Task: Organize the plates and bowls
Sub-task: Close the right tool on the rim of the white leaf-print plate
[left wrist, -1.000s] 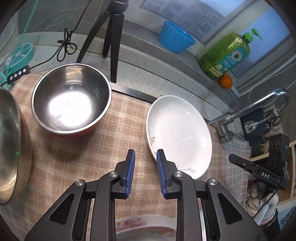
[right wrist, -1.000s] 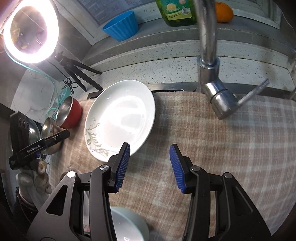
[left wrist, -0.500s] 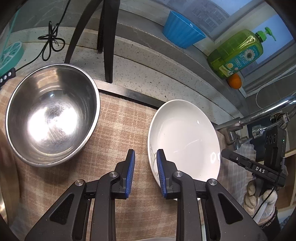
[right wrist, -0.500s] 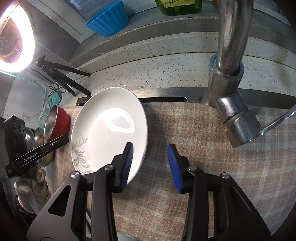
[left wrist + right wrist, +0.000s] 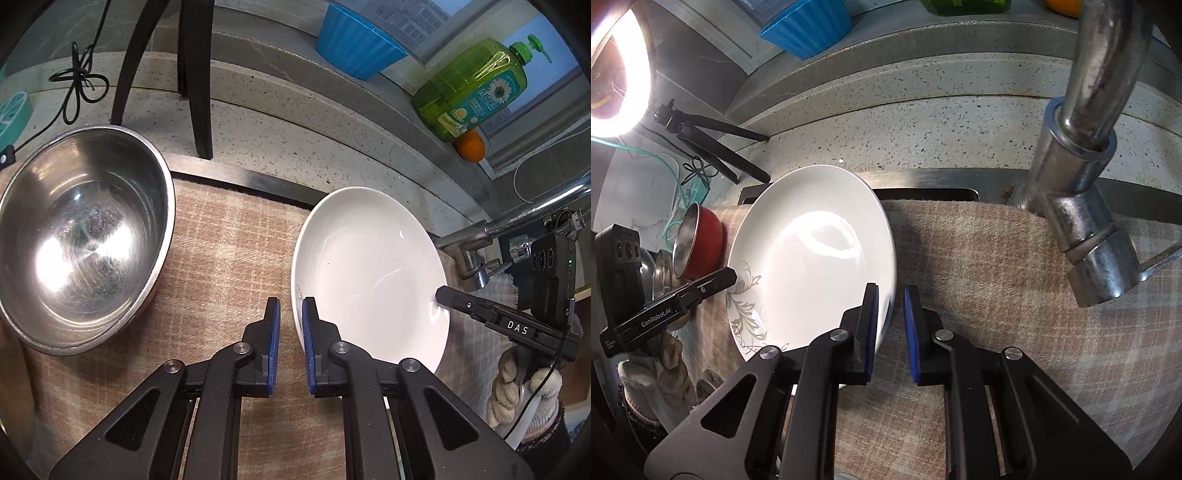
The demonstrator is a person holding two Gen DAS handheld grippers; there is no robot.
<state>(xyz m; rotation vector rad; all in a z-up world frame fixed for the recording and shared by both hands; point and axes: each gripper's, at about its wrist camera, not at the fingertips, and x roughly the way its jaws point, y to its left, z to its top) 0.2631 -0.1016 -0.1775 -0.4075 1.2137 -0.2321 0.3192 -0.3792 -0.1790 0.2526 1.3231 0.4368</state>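
White plate lies on the checked cloth; both grippers' fingers straddle opposite rims, narrowly parted, not yet clamped. Close evenly on both edges before lifting level.

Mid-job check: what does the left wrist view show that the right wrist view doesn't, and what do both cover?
Left wrist only: the inside of the large stainless steel bowl, the whole green pump bottle of dish soap, and the left gripper beside the plate's rim.

Right wrist only: the glowing ring light, the leaf pattern on the plate, and the right gripper straddling the plate's edge, not yet shut.

Both: the white ceramic plate, the plaid cloth, the blue ribbed cup, the chrome faucet.
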